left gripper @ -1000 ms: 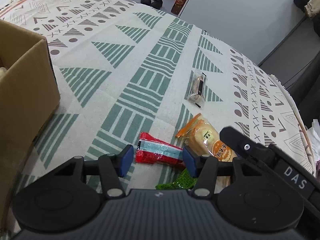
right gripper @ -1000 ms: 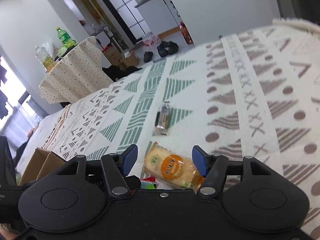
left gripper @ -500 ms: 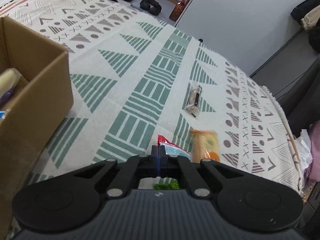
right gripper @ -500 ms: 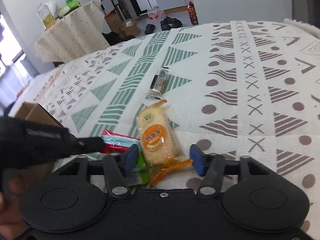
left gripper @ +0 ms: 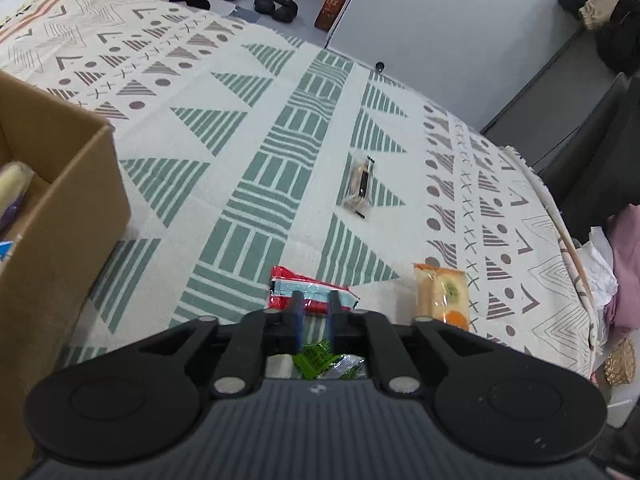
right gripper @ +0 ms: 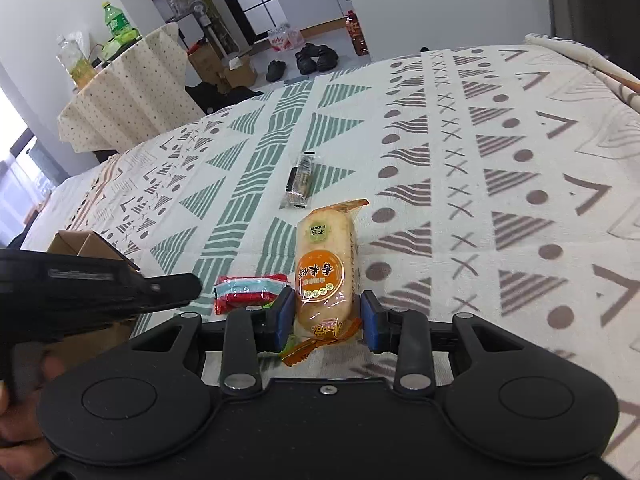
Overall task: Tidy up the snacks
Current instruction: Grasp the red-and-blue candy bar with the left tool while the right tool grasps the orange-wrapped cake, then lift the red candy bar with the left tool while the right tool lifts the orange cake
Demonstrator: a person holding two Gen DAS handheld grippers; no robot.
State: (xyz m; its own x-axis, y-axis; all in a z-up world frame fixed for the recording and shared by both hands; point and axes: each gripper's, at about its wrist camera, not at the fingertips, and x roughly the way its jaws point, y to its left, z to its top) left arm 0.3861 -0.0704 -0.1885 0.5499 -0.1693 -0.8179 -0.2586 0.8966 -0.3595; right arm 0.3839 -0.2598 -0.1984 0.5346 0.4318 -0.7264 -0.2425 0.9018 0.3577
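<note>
The left tool [left gripper: 315, 308], wide open a second ago, is now closed on the near edge of the red snack packet [left gripper: 304, 288]. The right tool [right gripper: 326, 316] has just been closing and seems to grip the rice cracker packet [right gripper: 324, 264]. Both snacks look ready to go to the cardboard box [left gripper: 80, 208] at the left. The tool body half hides a green wrapper [left gripper: 316, 356]. The box contents are cut off, and I cannot tell if either packet is off the patterned cloth [left gripper: 280, 128].
</note>
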